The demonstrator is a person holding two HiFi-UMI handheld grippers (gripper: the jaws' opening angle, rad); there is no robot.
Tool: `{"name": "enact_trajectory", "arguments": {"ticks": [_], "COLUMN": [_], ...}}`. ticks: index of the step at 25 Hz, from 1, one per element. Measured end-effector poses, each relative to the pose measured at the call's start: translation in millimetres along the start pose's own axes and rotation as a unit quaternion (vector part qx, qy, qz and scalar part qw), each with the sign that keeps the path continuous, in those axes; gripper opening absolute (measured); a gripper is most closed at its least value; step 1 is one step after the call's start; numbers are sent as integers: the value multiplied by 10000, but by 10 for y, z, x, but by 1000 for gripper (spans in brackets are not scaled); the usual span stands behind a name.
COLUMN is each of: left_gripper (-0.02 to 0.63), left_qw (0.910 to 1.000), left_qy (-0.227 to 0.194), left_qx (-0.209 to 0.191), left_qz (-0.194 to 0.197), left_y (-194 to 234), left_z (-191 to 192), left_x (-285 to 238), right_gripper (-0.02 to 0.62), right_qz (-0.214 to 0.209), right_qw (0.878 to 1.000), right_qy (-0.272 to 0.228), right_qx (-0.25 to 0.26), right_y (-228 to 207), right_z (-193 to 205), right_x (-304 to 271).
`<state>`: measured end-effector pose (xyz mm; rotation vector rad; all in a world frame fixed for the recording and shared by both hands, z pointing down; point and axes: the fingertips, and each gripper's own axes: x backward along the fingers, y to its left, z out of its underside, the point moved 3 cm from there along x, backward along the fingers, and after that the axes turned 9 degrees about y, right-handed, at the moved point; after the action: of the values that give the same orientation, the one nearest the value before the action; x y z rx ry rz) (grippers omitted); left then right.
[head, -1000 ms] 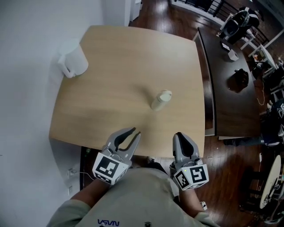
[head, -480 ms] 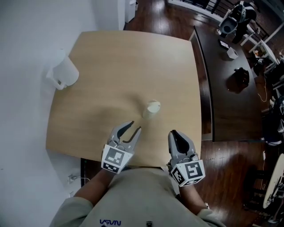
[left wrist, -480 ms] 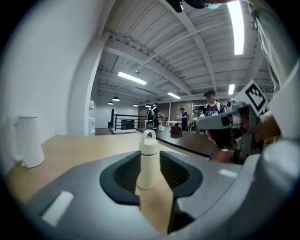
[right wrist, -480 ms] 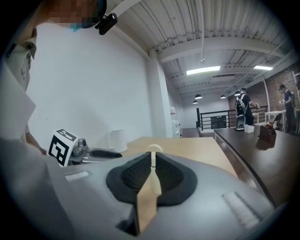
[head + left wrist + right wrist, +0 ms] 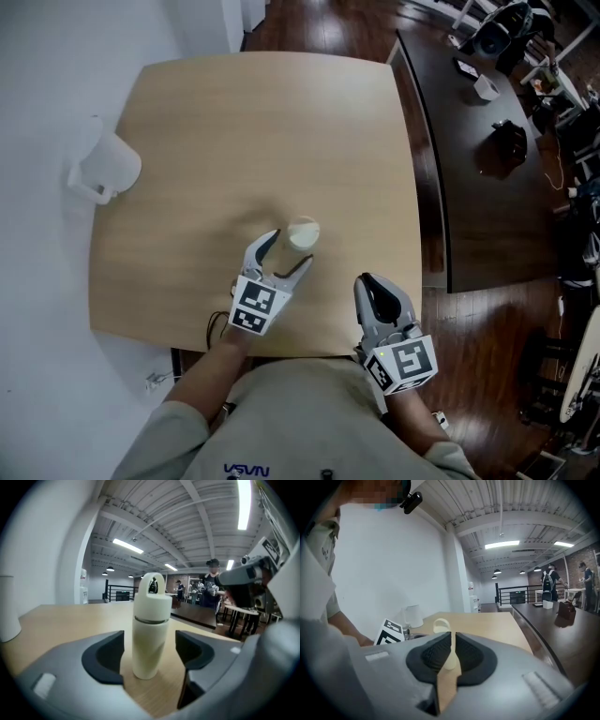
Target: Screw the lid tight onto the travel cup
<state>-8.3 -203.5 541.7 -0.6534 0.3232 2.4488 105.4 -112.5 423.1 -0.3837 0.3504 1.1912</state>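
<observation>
Head view: my left gripper [image 5: 287, 253] is nearer, jaws opening either side of the upright, lidded cup [image 5: 302, 232] standing on the table [image 5: 234, 122] at its 12 o'clock, untouched. My right gripper [image 5: 377, 289], pressed shut and empty, sits at the cup's 4 o'clock.

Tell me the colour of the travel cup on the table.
The travel cup is cream all over; the left gripper view shows it best.

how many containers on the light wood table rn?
2. The travel cup stands upright near the front middle, between the left tool's opening jaws, untouched. A white handled jug sits at the table's left edge. None seem hidden.
</observation>
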Motion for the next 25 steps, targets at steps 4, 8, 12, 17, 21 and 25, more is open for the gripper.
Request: {"name": "enact_trajectory", "arguments": {"ticks": [4, 8, 12, 17, 21, 25], "left_gripper": [346, 369, 383, 390, 299, 293], "left_qw": [9999, 9993, 9989, 9981, 9963, 9928], "left_qy": [97, 235, 346, 478, 726, 984], "left_qx": [-5, -33, -71, -122, -186, -188], "left_qz": [139, 278, 307, 371, 417, 663], "left_y": [14, 30, 4, 12, 2, -44], "left_z": [38, 156, 219, 254, 340, 293], "left_x": [-193, -407, -609, -737, -764, -723], "right_gripper": [15, 15, 15, 15, 15, 15], "right_qz": [25, 58, 96, 104, 148, 89], "right_qw": [9999, 9997, 9994, 9990, 9986, 9986], "right_qy": [129, 225, 304, 372, 384, 273], "right_qx": [-35, -77, -110, -221, -342, -433], "right_y": [-46, -77, -140, -180, -210, -293], "right_z": [34, 62, 86, 156, 191, 135], "right_x": [2, -71, -54, -27, -11, 0]}}
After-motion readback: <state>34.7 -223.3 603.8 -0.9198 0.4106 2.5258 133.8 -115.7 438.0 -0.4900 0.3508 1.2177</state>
